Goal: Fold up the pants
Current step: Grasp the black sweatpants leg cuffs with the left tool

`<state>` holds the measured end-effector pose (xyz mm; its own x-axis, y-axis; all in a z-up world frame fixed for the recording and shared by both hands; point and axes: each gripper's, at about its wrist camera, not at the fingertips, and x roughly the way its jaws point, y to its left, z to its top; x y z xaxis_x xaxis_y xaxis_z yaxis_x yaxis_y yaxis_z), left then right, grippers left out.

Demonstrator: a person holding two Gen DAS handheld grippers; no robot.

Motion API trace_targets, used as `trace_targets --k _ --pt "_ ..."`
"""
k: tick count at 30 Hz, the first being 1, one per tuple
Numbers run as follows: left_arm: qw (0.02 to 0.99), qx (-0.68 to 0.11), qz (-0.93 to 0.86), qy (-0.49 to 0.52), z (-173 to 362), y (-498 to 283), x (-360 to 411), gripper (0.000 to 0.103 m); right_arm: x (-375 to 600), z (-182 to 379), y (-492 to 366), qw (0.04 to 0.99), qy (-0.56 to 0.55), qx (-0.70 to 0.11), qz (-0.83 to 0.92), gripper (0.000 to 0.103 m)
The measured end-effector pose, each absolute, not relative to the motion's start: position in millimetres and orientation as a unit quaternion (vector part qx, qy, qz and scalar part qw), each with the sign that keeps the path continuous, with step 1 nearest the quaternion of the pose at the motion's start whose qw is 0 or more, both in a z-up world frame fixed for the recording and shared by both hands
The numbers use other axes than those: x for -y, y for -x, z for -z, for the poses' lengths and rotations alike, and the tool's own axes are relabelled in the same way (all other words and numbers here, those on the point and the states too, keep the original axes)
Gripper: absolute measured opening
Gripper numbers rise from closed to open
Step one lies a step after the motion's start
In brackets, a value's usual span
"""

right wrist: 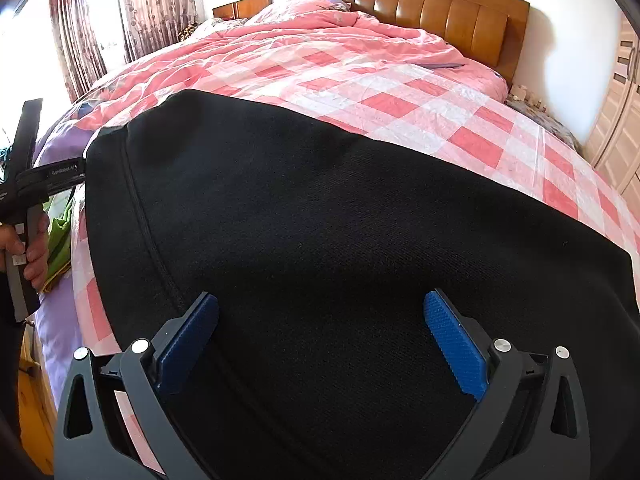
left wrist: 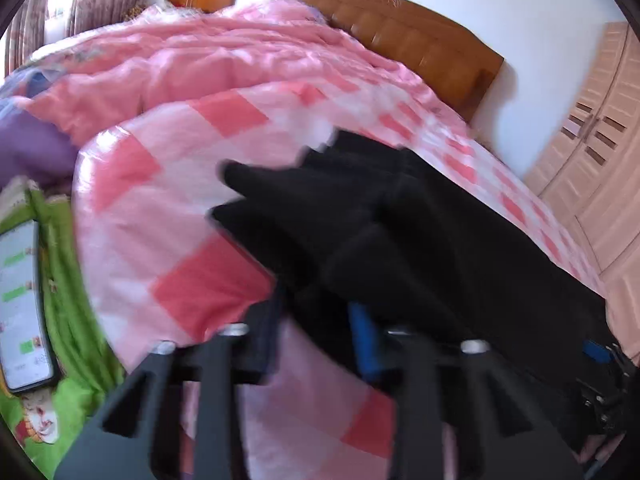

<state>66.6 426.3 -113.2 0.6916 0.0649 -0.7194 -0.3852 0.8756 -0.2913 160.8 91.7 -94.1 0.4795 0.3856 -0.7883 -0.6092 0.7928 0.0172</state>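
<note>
We have the black pants (right wrist: 320,240) spread flat on the checked bed (right wrist: 460,96), ready for folding. Our left gripper (left wrist: 320,320) pinches their edge, narrow, to lift it over; our right gripper (right wrist: 320,344) hovers wide above the cloth, holding nothing.

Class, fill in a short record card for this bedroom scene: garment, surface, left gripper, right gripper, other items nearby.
garment: black pants, spread flat, one edge bunched up at the left gripper
surface: bed with pink checked cover, wooden headboard behind
left gripper: closed on a fold of the pants
right gripper: jaws wide apart over the pants, gripping nothing
other items: phone with lit screen on green cloth; wardrobe
</note>
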Motion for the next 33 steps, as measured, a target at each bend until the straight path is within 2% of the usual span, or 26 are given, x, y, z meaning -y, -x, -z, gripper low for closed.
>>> trace_targets --k 3,6,12,16,18,19,20,21,22,23,24,28,33 --pt "0.898 -0.358 -0.141 0.215 109 -64 -422 0.019 -92 94 -161 0.85 0.134 -0.418 -0.293 0.099" --pt "0.9 -0.332 -0.164 0.23 104 -54 -425 0.016 -91 94 -161 0.849 0.132 -0.417 -0.296 0.099" --pt "0.902 -0.337 -0.176 0.205 105 -55 -423 0.016 -91 94 -162 0.849 0.13 -0.417 -0.297 0.099" --pt "0.899 -0.337 -0.167 0.224 109 -55 -429 0.018 -92 94 -161 0.849 0.129 -0.417 -0.298 0.099" --pt "0.898 -0.334 -0.154 0.244 110 -50 -436 0.033 -92 94 -162 0.848 0.13 -0.418 -0.298 0.099" --pt "0.895 -0.334 -0.154 0.252 108 -46 -438 0.037 -92 93 -162 0.846 0.13 -0.421 -0.299 0.099" --pt "0.894 -0.332 -0.163 0.254 103 -38 -440 0.047 -92 90 -161 0.842 0.13 -0.428 -0.301 0.099" --pt "0.894 -0.328 -0.17 0.253 95 -31 -441 0.062 -91 84 -160 0.838 0.128 -0.431 -0.311 0.099" --pt "0.898 -0.314 -0.169 0.258 85 -19 -443 0.07 -90 76 -158 0.84 0.125 -0.42 -0.318 0.099" --pt "0.901 -0.299 -0.16 0.27 78 -11 -445 0.086 -88 64 -155 0.85 0.124 -0.397 -0.324 0.099" --pt "0.901 -0.29 -0.138 0.291 71 -5 -447 0.094 -88 55 -155 0.858 0.128 -0.378 -0.323 0.099" --pt "0.889 -0.306 -0.083 0.331 69 -23 -442 0.094 -88 47 -170 0.869 0.142 -0.374 -0.291 0.099" --pt "0.841 -0.346 -0.092 0.407 101 -58 -450 0.094 -72 60 -171 0.866 0.11 -0.395 -0.284 0.099"
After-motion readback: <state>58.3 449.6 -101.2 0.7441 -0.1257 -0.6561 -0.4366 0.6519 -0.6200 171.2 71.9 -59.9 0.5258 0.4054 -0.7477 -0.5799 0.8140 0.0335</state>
